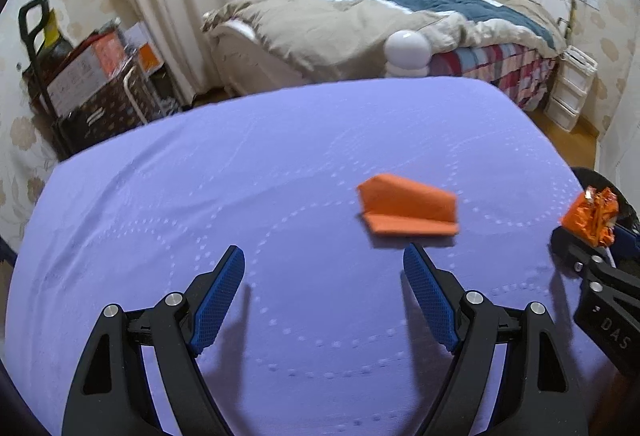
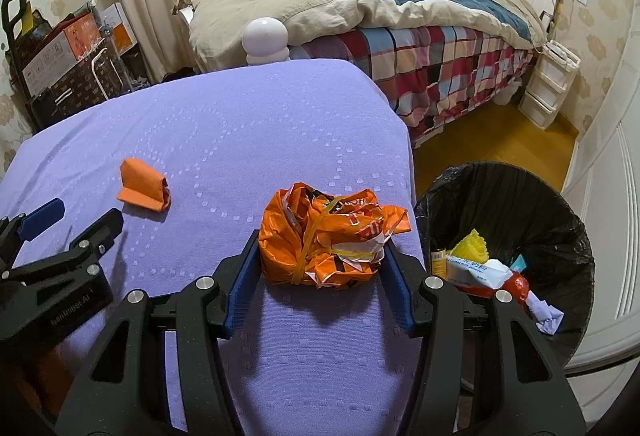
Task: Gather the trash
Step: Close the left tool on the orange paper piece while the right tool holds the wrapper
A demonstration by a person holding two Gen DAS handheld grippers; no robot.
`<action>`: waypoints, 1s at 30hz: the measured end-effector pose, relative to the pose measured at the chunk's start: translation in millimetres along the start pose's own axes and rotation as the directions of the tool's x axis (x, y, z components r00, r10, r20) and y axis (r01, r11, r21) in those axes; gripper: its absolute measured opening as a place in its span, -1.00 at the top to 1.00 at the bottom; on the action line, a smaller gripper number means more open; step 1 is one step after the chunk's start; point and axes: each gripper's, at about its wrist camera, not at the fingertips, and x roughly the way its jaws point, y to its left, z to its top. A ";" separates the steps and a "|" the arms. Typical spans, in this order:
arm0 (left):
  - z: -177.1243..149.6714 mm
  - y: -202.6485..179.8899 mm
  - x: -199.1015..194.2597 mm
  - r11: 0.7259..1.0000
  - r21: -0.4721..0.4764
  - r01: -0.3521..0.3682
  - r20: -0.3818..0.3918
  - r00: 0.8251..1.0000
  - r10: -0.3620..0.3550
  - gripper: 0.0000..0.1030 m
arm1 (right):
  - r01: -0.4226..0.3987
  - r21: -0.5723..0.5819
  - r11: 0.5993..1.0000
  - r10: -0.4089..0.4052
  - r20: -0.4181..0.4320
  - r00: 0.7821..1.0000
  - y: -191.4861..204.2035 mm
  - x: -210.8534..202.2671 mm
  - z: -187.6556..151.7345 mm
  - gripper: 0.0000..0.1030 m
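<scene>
My right gripper (image 2: 322,256) is shut on a crumpled orange plastic wrapper (image 2: 328,240), held just above the purple tablecloth (image 2: 224,140) near its right edge. The wrapper also shows in the left wrist view (image 1: 590,216) at the far right. A folded orange paper (image 1: 408,210) lies on the cloth just ahead and right of my left gripper (image 1: 324,276), which is open and empty. The paper also shows in the right wrist view (image 2: 144,186). A bin lined with a black bag (image 2: 512,196) stands on the floor right of the table and holds several pieces of trash.
A white round lamp (image 2: 265,40) stands at the table's far edge. A bed with a checked sheet (image 2: 440,68) lies beyond. Boxes and a cart (image 1: 92,76) are at the left wall. A white drawer unit (image 2: 548,84) stands by the bed.
</scene>
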 end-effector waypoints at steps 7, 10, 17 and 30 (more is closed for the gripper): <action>10.3 -17.9 3.2 0.999 0.013 0.034 0.013 0.999 -0.034 -0.54 | 0.023 0.021 1.000 -0.023 0.006 1.000 -10.5 1.0 8.9 -0.04; 14.8 -24.1 6.0 0.999 0.020 0.028 0.015 1.000 -0.028 -0.54 | 0.028 0.013 1.000 -0.028 0.007 1.000 -10.3 6.0 14.5 -0.04; 21.3 -30.2 16.4 1.000 0.029 0.005 -0.011 1.000 -0.005 -0.54 | 0.020 0.020 1.000 -0.020 0.002 1.000 -11.8 16.1 23.7 -0.04; 19.4 -14.4 24.1 0.995 -0.047 0.093 -0.064 0.993 -0.096 -0.07 | 0.016 0.016 1.000 -0.016 0.000 1.000 -11.0 17.9 23.5 -0.04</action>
